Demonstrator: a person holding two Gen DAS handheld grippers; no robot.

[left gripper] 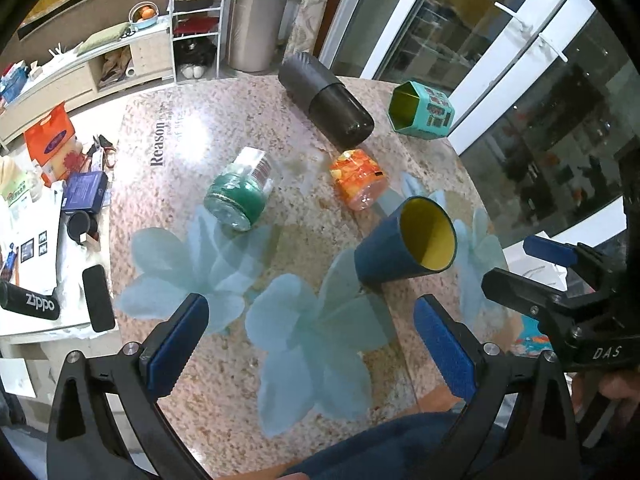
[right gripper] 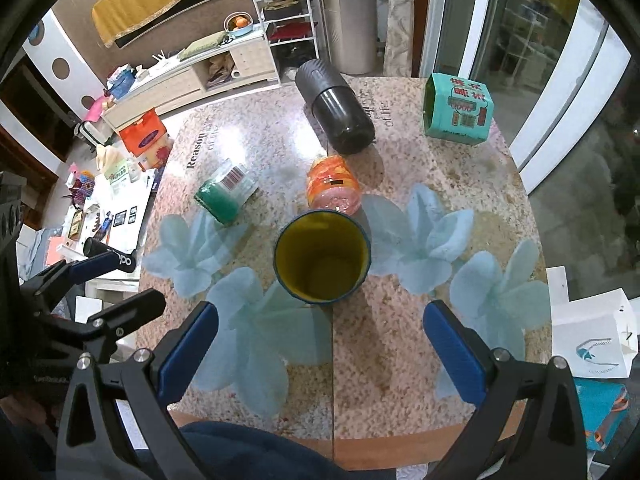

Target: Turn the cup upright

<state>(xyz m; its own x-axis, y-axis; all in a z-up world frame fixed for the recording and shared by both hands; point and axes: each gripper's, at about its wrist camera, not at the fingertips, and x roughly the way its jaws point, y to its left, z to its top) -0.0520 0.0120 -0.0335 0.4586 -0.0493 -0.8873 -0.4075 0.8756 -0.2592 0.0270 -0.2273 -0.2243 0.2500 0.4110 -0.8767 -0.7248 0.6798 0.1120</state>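
Note:
A dark blue cup with a yellow inside (left gripper: 404,242) stands on the speckled table (left gripper: 224,392) with its mouth up; in the right wrist view the cup (right gripper: 322,256) shows its open mouth and bottom, just beyond the fingers. My left gripper (left gripper: 312,344) is open and empty, near the table's front edge, with the cup ahead to its right. My right gripper (right gripper: 320,354) is open and empty, just short of the cup. The right gripper also shows at the right edge of the left wrist view (left gripper: 536,264).
On the table lie a green-lidded jar (right gripper: 226,192), an orange jar (right gripper: 332,190), a black cylinder (right gripper: 336,106) and a teal box (right gripper: 458,110). A side table with papers and a black Zippo case (left gripper: 30,300) stands to the left. A glass door is at the right.

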